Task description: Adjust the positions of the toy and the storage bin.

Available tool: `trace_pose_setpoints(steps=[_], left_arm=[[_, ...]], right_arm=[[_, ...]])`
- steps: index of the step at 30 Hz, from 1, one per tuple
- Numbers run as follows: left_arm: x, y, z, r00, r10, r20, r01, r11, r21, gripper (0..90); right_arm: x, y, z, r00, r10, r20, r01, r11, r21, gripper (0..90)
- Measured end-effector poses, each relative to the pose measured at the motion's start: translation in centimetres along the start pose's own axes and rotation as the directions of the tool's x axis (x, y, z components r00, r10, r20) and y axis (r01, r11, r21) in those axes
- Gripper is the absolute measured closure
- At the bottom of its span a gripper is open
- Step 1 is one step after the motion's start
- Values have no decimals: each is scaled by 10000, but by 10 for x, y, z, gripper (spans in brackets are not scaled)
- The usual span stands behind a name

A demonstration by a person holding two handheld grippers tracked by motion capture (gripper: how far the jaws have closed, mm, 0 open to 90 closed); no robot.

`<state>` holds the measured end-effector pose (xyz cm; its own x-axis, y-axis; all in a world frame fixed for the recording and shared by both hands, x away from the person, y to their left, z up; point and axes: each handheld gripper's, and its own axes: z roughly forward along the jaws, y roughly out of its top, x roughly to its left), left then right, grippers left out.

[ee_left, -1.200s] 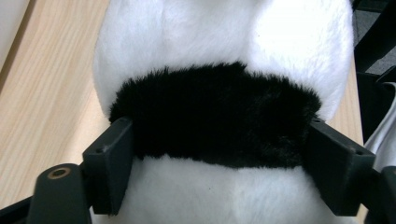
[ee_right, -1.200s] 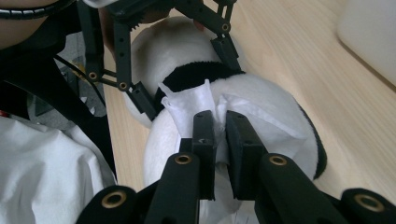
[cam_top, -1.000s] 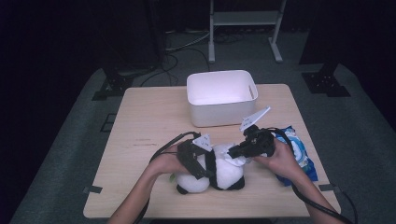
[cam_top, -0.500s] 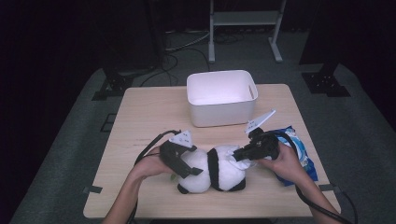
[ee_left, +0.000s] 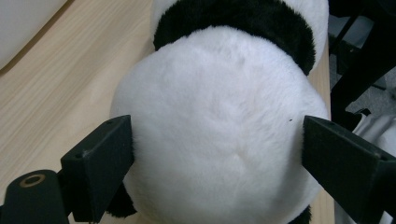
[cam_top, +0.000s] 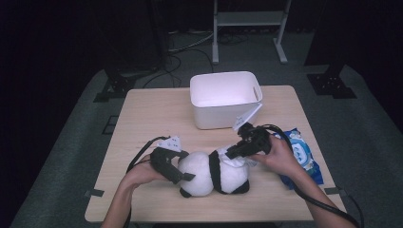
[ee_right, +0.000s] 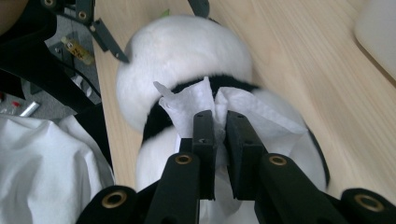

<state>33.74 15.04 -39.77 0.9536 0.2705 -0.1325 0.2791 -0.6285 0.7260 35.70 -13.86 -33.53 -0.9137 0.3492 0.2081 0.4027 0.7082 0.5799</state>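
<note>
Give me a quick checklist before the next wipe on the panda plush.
1. Wet wipe clamped in right hand-held gripper: ok.
2. Wipe resting on the panda plush: ok.
3. Left hand-held gripper steadying the plush: not ok; its jaws have just been opening and straddle the white end, pads barely touching.
4. Plush lying on the table: ok.
5. Wipes pack within reach beside the right hand: ok.
6. White bin contents: cannot tell.
</note>
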Motion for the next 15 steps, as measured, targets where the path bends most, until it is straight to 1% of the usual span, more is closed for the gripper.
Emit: trace_pose_setpoints(steps=[1, 2, 4, 6, 8, 10, 12, 15], left_arm=[[0, 0, 0, 10000, -8, 28, 8, 10000, -1, 101], [0, -1, 0, 10000, -13, 26, 13, 10000, -30, 102], [0, -2, 1, 10000, 85, 43, -85, 10000, -38, 112], [-1, -2, 1, 10000, 73, 40, -73, 9999, -105, 113], [-1, -2, 1, 9999, 115, 10, -115, 9999, -103, 113], [-2, -3, 1, 9999, 142, 0, -142, 9999, -81, 113], [-2, -3, 1, 9999, 147, -12, -147, 9999, -91, 113], [-2, -3, 1, 9998, 189, -9, -189, 9998, -90, 114]], right_arm=[[0, 5, 4, 9999, -130, -8, 130, 9999, 50, 817], [1, 12, 10, 9999, -166, -39, 167, 9996, 229, 818], [1, 23, 19, 9996, -271, -75, 274, 9985, 477, 818], [-1, 32, 30, 9994, -330, -138, 339, 9967, 741, 818], [-4, 40, 39, 9991, -373, -215, 389, 9960, 805, 818], [-8, 46, 47, 9991, -280, -310, 307, 9953, 914, 818], [-13, 49, 52, 9990, -314, -306, 345, 9938, 1060, 818], [-22, 48, 52, 9999, -132, -108, 143, 9939, 1090, 818]])
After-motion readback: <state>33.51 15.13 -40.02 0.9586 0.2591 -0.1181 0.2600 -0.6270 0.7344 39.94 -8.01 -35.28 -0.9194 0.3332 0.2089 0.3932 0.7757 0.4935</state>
